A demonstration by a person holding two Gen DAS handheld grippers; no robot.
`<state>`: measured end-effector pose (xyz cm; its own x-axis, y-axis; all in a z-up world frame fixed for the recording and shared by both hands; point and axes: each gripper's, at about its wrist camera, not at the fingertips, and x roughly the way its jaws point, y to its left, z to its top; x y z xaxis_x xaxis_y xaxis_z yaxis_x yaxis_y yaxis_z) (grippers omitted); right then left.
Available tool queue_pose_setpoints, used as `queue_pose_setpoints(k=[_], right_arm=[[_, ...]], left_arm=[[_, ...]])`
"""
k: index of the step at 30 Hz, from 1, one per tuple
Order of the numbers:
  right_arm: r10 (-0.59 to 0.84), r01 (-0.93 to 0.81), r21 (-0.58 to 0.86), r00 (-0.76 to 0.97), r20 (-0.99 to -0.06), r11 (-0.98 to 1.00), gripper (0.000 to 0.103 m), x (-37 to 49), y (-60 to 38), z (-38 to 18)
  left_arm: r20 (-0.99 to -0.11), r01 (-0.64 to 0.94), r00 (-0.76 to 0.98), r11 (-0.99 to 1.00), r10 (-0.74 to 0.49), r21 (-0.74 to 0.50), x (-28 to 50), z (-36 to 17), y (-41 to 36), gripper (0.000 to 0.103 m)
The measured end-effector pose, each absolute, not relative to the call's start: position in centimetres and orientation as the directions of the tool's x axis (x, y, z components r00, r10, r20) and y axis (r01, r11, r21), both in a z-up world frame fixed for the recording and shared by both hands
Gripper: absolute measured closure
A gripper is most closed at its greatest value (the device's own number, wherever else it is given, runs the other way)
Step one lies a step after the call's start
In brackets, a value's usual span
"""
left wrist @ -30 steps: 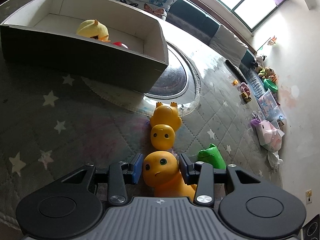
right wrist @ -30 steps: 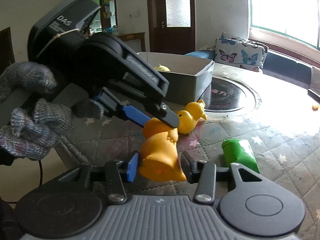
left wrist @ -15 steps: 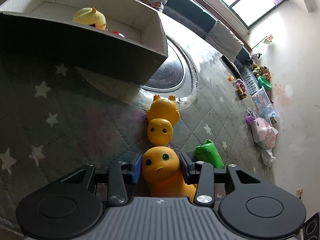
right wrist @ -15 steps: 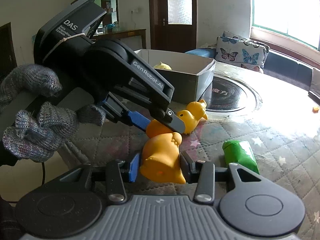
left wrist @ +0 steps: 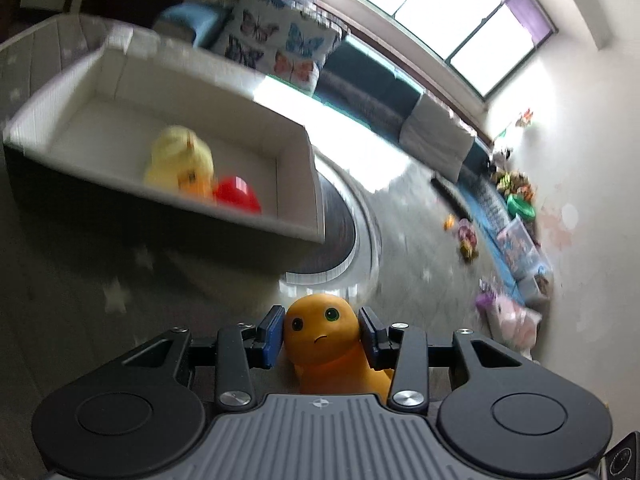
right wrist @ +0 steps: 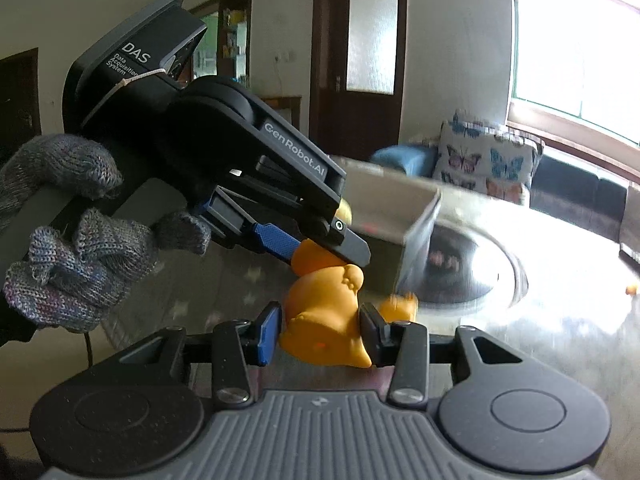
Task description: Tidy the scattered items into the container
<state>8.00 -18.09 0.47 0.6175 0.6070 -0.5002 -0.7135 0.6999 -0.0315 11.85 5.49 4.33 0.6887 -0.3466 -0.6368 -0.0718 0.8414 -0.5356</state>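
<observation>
Both grippers hold one orange rubber toy. My left gripper [left wrist: 320, 332] is shut on the toy's head [left wrist: 320, 328], lifted above the starred mat. My right gripper [right wrist: 320, 328] is shut on the toy's rear body [right wrist: 320, 320]. The left gripper [right wrist: 316, 240] shows in the right wrist view, held by a gloved hand, clamping the toy from above. The open box [left wrist: 168, 200] stands ahead on the left and holds a yellow plush toy [left wrist: 180, 160] and a red ball [left wrist: 236, 200]. A second orange toy [right wrist: 400, 304] shows blurred on the table.
A round glass turntable [left wrist: 340, 240] lies right of the box. A sofa with butterfly cushions [left wrist: 280, 44] lies beyond the table. Toys and bins [left wrist: 516, 240] sit along the far right wall. The box corner [right wrist: 420, 232] shows in the right wrist view.
Both grippers have lifted the orange toy off the mat and tilted up. The second orange toy and the green item have dropped out of the left wrist view.
</observation>
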Motion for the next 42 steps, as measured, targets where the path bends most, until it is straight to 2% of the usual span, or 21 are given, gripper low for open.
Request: queue_pose_setpoints(k=[10,25,33,42], right_arm=[[0.588,-0.683,-0.081,0.678,-0.441,0.726,0.062,13.4,-13.7,2.0],[0.541,-0.623,0.0,0.679,-0.496,0.782,0.062,21.1,-9.8,0.0],[0.515,-0.598,0.023,0.67,-0.535,0.801,0.061,22.6,-9.8,-1.3],[0.514,-0.593,0.026,0.673,-0.532,0.804,0.061,22.8,-10.7,-1.1]], left_arm=[[-0.599,-0.076,0.741,0.848,-0.303,-0.524,17.9,6.7,8.4,0.06],[-0.667,-0.053,0.675,0.88,-0.317,-0.472,27.1,4.7,10.1,0.06],[-0.696,-0.052,0.62,0.866,-0.362,-0.496,29.3,2.3,10.6,0.06],[-0.711,-0.036,0.6,0.876,-0.365,-0.48,30.5,1.4,10.1,0.06]])
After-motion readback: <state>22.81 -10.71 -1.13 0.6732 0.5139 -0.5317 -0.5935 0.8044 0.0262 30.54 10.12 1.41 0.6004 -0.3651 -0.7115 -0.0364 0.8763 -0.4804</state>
